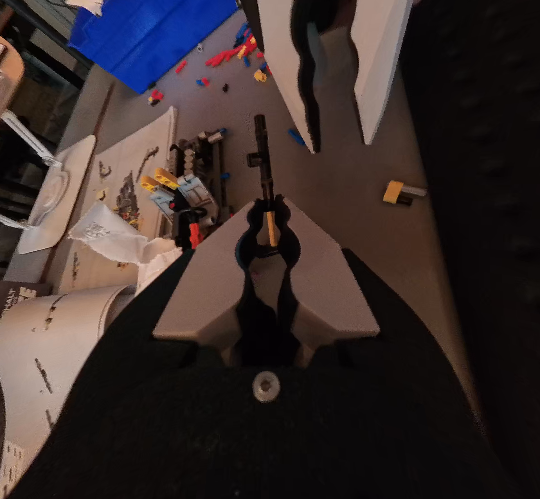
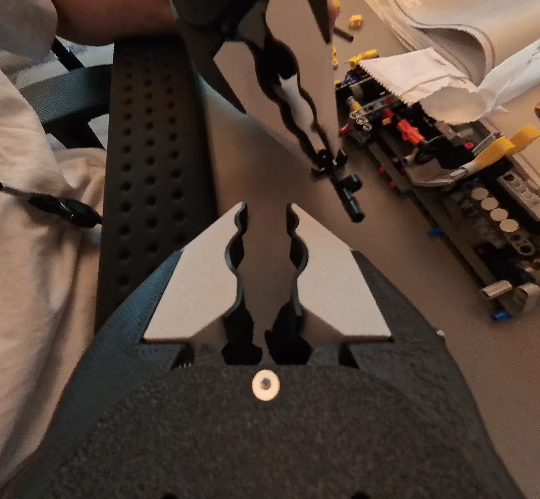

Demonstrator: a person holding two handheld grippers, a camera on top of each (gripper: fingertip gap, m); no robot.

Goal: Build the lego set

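Observation:
My left gripper (image 1: 268,201) is shut on a black axle assembly (image 1: 264,157) that sticks out forward over the grey table; a yellow piece (image 1: 271,228) sits between its jaws. In the right wrist view the left gripper (image 2: 331,155) comes down from above, and the axle assembly (image 2: 347,193) with a small black connector hangs from its tips. My right gripper (image 2: 267,206) is open and empty, just below and left of the axle. It also shows in the left wrist view (image 1: 340,146), beyond and right of the axle. The partly built model (image 1: 201,181) (image 2: 438,163) lies beside them.
Loose red, blue and yellow pieces (image 1: 233,52) lie by a blue bin (image 1: 155,23). An instruction booklet (image 1: 128,163) (image 2: 438,11) and a torn paper bag (image 1: 108,231) (image 2: 423,84) lie by the model. A yellow and grey piece (image 1: 400,191) lies alone. A black perforated chair (image 2: 149,149) and a person's clothing (image 2: 43,222) are left. One gripper's finger ends stand about 6 cm off the other's.

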